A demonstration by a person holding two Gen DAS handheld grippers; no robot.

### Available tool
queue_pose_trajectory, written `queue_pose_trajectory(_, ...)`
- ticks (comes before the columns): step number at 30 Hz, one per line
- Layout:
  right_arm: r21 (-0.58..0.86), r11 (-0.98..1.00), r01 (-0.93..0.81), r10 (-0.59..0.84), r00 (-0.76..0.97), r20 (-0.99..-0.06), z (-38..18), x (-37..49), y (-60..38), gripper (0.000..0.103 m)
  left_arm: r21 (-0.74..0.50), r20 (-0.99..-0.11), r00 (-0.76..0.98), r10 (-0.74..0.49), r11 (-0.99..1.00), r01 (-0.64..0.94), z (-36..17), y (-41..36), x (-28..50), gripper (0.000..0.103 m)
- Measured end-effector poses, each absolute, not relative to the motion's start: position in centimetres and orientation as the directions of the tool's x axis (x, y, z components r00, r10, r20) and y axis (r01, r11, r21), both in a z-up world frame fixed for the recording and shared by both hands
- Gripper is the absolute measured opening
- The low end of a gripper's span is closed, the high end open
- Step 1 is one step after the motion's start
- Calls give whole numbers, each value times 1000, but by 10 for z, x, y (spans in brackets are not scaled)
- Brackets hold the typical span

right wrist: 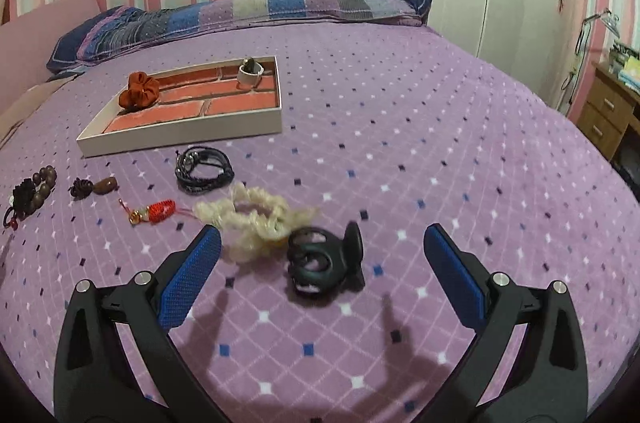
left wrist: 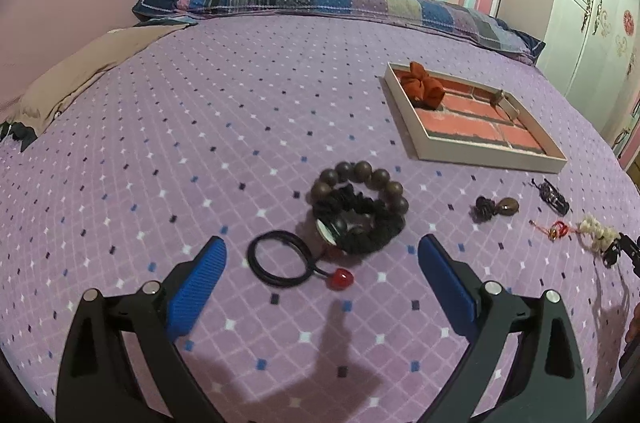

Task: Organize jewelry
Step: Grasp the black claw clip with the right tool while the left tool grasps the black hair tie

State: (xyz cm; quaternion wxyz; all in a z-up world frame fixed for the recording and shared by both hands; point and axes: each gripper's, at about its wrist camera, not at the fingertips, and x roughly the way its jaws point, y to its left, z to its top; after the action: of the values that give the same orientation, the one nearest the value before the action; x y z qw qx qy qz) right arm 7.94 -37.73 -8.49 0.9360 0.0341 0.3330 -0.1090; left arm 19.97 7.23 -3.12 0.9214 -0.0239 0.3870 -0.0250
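The left gripper (left wrist: 322, 259) is spread wide, a black hair tie (left wrist: 278, 259) with a red bead lying between its fingers, beads (left wrist: 360, 183) and a black scrunchie just beyond. The tie looks light and limp; pinching its loop seems safest. The right gripper (right wrist: 322, 251) is also spread, around a stiff-looking black claw clip (right wrist: 324, 259). Well ahead, the tray (right wrist: 180, 139) holds an orange scrunchie (right wrist: 138, 95) and a small white piece.

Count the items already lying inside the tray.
2: an orange scrunchie at the left end of the tray, and a small white ring-shaped piece at its far right corner. Nothing else shows inside.
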Motion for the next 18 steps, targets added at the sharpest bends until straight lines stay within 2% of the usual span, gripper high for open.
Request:
queue_pose_trajectory(9,-67,973,223,-213,736,-642,-103,74,-375,96,-82,-717,693,-77,996,25,-46,66,201,94)
queue_pose_trajectory(15,-55,974,219,-201,733,-650,-107,79,-374,89,-103,-707,701,-94,994,30,-44,69,213,94)
queue_pose_trajectory(18,-45,975,216,-192,728,-658,-110,82,-375,81,-89,-716,693,-82,996,27,-50,71,224,93)
